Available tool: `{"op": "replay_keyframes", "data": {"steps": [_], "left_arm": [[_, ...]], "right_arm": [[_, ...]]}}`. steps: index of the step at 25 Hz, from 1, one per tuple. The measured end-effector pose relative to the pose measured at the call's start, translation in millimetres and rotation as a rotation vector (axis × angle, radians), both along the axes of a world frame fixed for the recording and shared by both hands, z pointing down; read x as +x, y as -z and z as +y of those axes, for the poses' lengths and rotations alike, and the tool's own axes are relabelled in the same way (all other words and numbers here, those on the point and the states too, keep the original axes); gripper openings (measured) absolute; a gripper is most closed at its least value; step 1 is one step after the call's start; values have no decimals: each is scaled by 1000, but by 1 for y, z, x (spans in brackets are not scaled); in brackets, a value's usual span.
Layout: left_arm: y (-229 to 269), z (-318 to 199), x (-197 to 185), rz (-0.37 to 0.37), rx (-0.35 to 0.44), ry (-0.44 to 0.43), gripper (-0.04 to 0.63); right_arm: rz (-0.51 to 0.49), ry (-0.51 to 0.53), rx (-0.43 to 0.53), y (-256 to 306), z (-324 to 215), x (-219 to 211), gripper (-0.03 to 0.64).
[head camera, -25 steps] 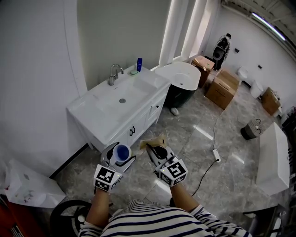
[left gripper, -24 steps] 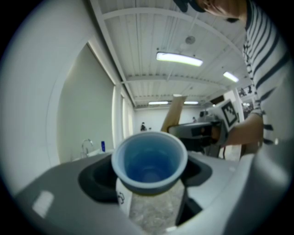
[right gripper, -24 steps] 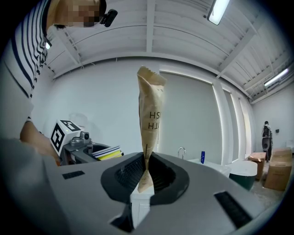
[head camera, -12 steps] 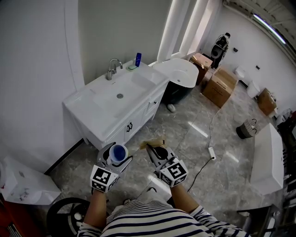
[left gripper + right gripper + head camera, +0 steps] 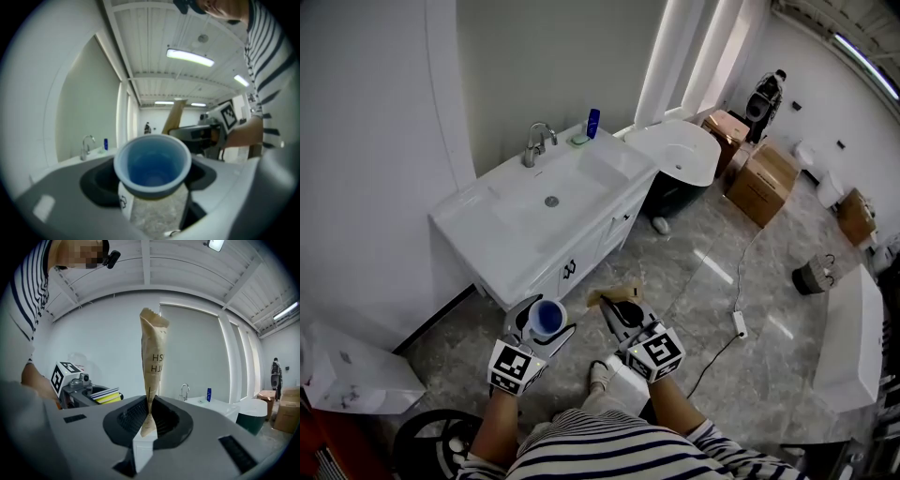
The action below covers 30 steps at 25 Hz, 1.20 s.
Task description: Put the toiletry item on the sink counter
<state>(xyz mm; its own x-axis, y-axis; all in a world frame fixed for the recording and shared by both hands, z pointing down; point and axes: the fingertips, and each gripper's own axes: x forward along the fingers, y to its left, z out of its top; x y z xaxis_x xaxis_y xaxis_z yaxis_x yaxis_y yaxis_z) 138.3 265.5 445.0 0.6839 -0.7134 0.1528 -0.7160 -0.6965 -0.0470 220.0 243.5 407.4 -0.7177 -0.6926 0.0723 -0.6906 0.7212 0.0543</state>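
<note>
Left gripper (image 5: 544, 323) jaws grasp the blue cup (image 5: 152, 165) by its wall: looks light, rigid, smooth; hold below the rim. Right gripper (image 5: 615, 305) jaws clenched on the paper packet (image 5: 152, 348) at its lower end: light, floppy, crushable. Both held above the floor (image 5: 703, 253), well short of the desk (image 5: 502, 234) front edge. Faucet (image 5: 534, 145), blue bottle (image 5: 593, 122) at its back edge.

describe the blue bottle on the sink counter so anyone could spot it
Find the white sink counter against the wall and follow its back edge past the faucet to the far corner. The blue bottle stands upright there beside a pale green dish; it is the only blue thing on the counter.
</note>
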Motion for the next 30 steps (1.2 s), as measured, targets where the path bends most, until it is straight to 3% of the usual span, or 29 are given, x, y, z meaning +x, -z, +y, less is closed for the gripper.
{"op": "replay_keyframes", "data": {"steps": [12, 21, 30], "left_arm": [[12, -120, 51, -5, 7, 38, 378], [19, -177, 81, -25, 33, 117, 377], [13, -217, 72, -46, 22, 173, 378]], "right_arm": [[-2, 75, 2, 10, -118, 35, 28], [-9, 143, 12, 13, -180, 70, 28], [-29, 190, -3, 8, -226, 64, 28]]}}
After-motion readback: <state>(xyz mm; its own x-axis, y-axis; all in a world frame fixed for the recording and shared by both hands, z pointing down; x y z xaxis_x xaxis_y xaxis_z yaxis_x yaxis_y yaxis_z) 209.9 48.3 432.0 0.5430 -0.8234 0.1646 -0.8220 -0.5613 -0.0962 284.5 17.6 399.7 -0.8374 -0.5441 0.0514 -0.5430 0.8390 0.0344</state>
